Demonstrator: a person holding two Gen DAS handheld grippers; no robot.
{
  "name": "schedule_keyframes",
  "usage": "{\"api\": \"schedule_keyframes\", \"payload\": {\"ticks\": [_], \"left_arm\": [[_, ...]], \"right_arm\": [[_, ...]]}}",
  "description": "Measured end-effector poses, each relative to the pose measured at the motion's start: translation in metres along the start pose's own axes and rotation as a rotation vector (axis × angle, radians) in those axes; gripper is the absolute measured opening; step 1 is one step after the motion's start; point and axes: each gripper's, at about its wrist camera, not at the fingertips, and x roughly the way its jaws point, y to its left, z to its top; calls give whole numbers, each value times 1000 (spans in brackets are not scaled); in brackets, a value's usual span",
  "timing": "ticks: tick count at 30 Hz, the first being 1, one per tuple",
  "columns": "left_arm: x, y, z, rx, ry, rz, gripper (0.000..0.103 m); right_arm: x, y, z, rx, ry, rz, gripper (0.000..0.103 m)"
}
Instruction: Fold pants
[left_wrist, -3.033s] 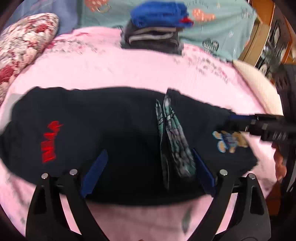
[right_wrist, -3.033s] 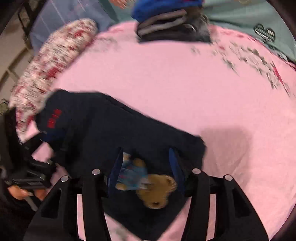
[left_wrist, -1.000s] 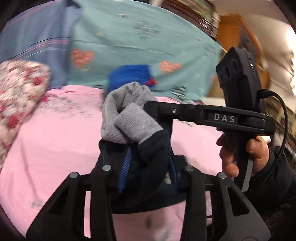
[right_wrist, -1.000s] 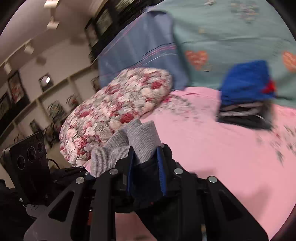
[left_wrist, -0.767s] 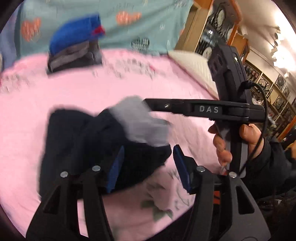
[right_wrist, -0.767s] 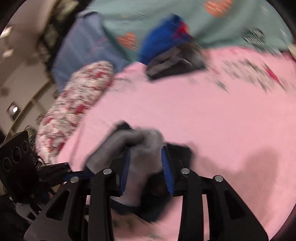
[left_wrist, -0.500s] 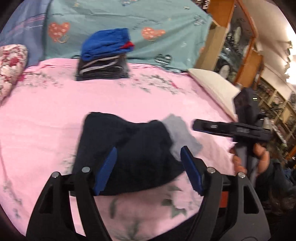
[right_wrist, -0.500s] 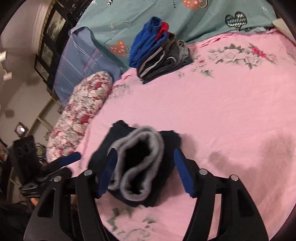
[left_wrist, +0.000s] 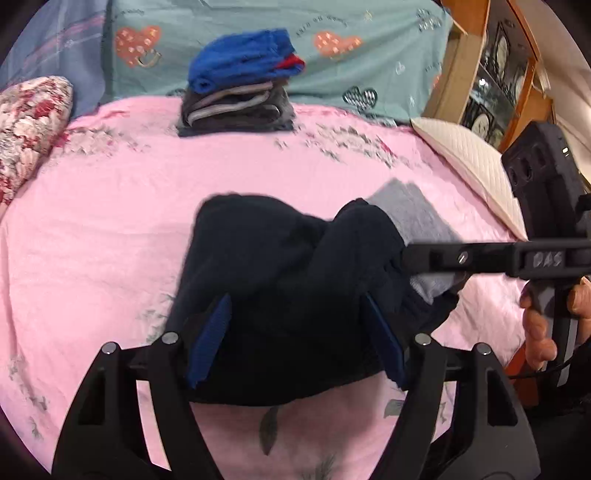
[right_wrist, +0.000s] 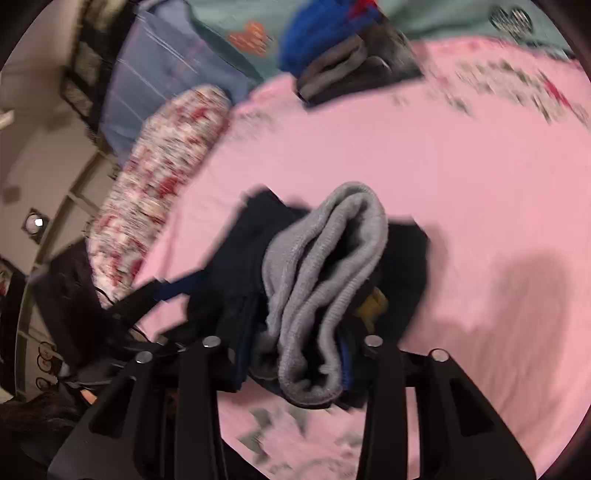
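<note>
Dark pants (left_wrist: 280, 280) lay bunched near the front edge of the pink bed (left_wrist: 110, 221).
The left tongs (left_wrist: 295, 343) stood wide open over them, gripping nothing; that view alone showed a folded pile (left_wrist: 236, 96) sharply. The right tongs (right_wrist: 291, 354), jaws just closing, pinched the grey cuff (right_wrist: 321, 280), seen fully only there.

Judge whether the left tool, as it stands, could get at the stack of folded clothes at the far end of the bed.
Probably yes. The left tool stands open over the dark pants; beyond them only bare pink bedsheet lies before the stack of folded clothes. It would need a long forward reach.
</note>
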Motion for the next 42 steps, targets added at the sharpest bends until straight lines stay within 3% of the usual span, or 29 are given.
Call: {"api": "schedule_keyframes", "payload": {"ticks": [3, 5, 6, 7, 10, 11, 12, 17, 18, 21, 24, 25, 28, 29, 34, 36, 38, 40, 42], "left_arm": [[-27, 8, 12, -47, -103, 15, 74], [-43, 9, 16, -54, -151, 1, 78], [-45, 6, 16, -38, -152, -2, 81], [-37, 2, 13, -8, -125, -13, 85], [0, -4, 0, 16, 5, -25, 85], [11, -5, -6, 12, 45, -30, 84], [15, -7, -7, 17, 55, -23, 84], [4, -11, -4, 35, 53, -73, 85], [4, -12, -6, 46, 59, -80, 85], [16, -19, -12, 69, 100, -68, 85], [18, -23, -15, 72, 103, -64, 86], [18, -25, -16, 79, 102, -65, 86], [15, -25, -20, 93, 104, -71, 86], [15, -23, -22, 87, 108, -82, 86], [-4, -13, -14, 52, 58, -95, 86], [-23, -7, -6, 63, -1, -79, 87], [-39, 10, 3, 57, -57, -24, 88], [-41, 35, 9, 2, -61, 12, 90], [-28, 65, 10, -98, -15, -6, 90]], "right_arm": [[-26, 36, 23, -109, -128, 154, 24], [-40, 41, 26, -131, -178, 207, 24], [-40, 32, 23, -101, -158, 206, 24], [-35, 22, 19, -68, -125, 173, 25], [6, -40, -18, 104, 99, -99, 41], [6, -53, -27, 150, 99, -110, 49], [-2, -59, -32, 171, 76, -100, 52], [-51, -30, -22, 62, -44, -214, 53], [-58, -23, -19, 34, -73, -214, 53], [-67, 9, -3, -43, -169, -61, 54], [-47, 30, 10, -103, -167, 19, 54], [-38, 30, 12, -102, -145, 7, 54], [11, -6, 3, 9, 59, -162, 53], [18, -19, -5, 38, 94, -171, 51], [-7, -34, -20, 81, 34, -130, 55], [-29, -29, -21, 56, -19, -124, 62], [-50, -26, -20, 43, -72, -141, 86], [-63, -35, -20, 59, -115, -158, 101], [-60, -50, -21, 107, -106, -144, 101]]}}
